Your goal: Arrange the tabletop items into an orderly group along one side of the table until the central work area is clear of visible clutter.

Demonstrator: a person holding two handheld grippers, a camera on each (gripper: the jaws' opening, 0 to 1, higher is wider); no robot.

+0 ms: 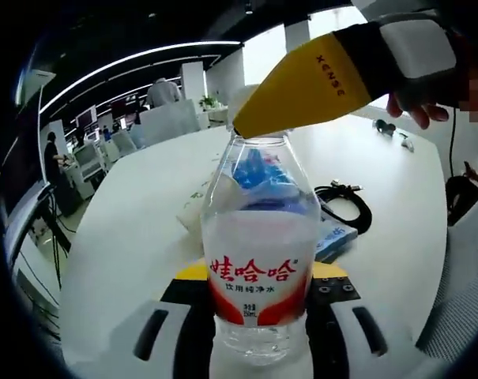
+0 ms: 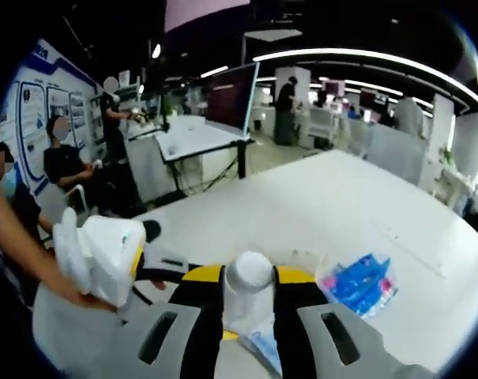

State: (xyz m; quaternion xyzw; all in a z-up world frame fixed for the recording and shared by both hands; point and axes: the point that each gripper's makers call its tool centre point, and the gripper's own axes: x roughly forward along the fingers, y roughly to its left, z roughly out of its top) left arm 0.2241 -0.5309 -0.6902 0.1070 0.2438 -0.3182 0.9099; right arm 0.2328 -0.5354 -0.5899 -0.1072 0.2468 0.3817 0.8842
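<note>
The water bottle (image 1: 261, 260) stands at the middle of the left gripper view, low at 6 o'clock, with the left gripper (image 1: 261, 332) closed on its lower body, one jaw on each side of the clear base. From 1 o'clock the right gripper (image 1: 318, 83) reaches in, its yellow tip at the bottle's neck. In the right gripper view that gripper (image 2: 249, 316) has its jaws shut on the white cap (image 2: 250, 272), so both grippers hold the one bottle at once.

The tidying looks barely under way, as I judge it. On the white counter (image 1: 144, 213) a black cable (image 1: 345, 205) lies coiled at 3 o'clock of the bottle, and a blue packet (image 1: 333, 237) rests just behind the bottle, partly hidden by it. In the right gripper view a round wad of blue and pink wrapping (image 2: 357, 284) sits at 4 o'clock, near the jaws. These things lie spread about, not grouped at one edge. The bottle itself is not yet set down at a side, and the cable, packet and wrapping all wait to be moved.
</note>
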